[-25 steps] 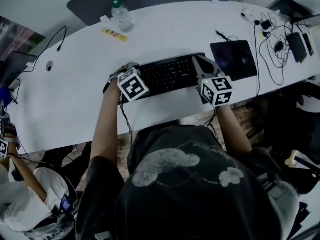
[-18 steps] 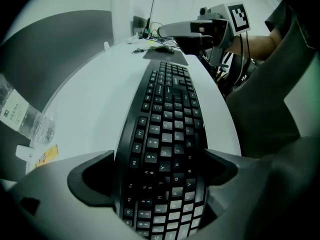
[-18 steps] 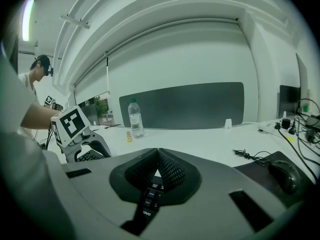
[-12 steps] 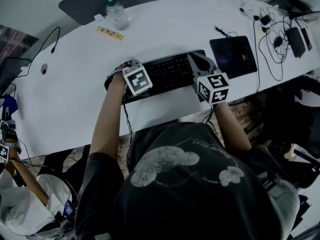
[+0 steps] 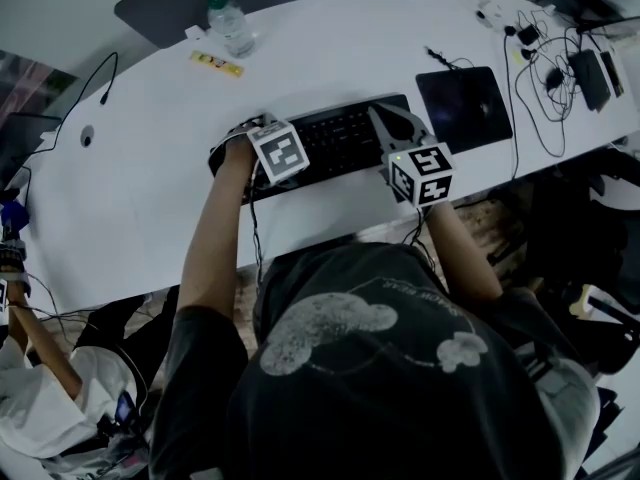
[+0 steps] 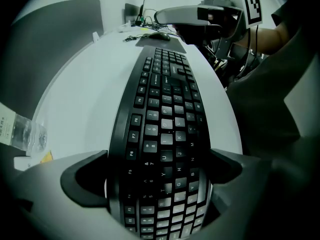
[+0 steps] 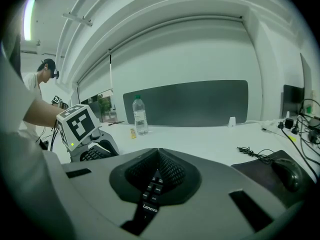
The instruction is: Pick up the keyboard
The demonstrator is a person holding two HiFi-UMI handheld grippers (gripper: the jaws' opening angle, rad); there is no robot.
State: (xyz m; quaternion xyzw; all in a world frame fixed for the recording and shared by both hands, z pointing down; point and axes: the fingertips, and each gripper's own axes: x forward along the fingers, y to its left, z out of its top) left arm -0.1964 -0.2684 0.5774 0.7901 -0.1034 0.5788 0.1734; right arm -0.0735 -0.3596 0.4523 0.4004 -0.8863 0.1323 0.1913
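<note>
The black keyboard [image 5: 340, 140] lies lengthwise along the white table's [image 5: 150, 188] near edge. My left gripper [image 5: 238, 146] sits at its left end. In the left gripper view its jaws are opening wide, one on each long side of the keyboard [image 6: 165, 109], with thin slivers of table showing between pads and keyboard. My right gripper [image 5: 388, 126] is at the keyboard's right end, shut on its thin edge. The right gripper view shows that edge [image 7: 150, 204] pinched between the closed jaws of the right gripper [image 7: 157, 171].
A water bottle [image 5: 230, 28] and a yellow strip [image 5: 215, 64] stand at the table's far side. A dark mouse pad [image 5: 463, 108] with a mouse [image 7: 285, 174] lies right of the keyboard, tangled cables [image 5: 555, 58] beyond it. Another person [image 5: 30, 398] is at lower left.
The left gripper has edged slightly further onto the keyboard's left end. The right gripper stays on the right end. The head view has shifted a little.
</note>
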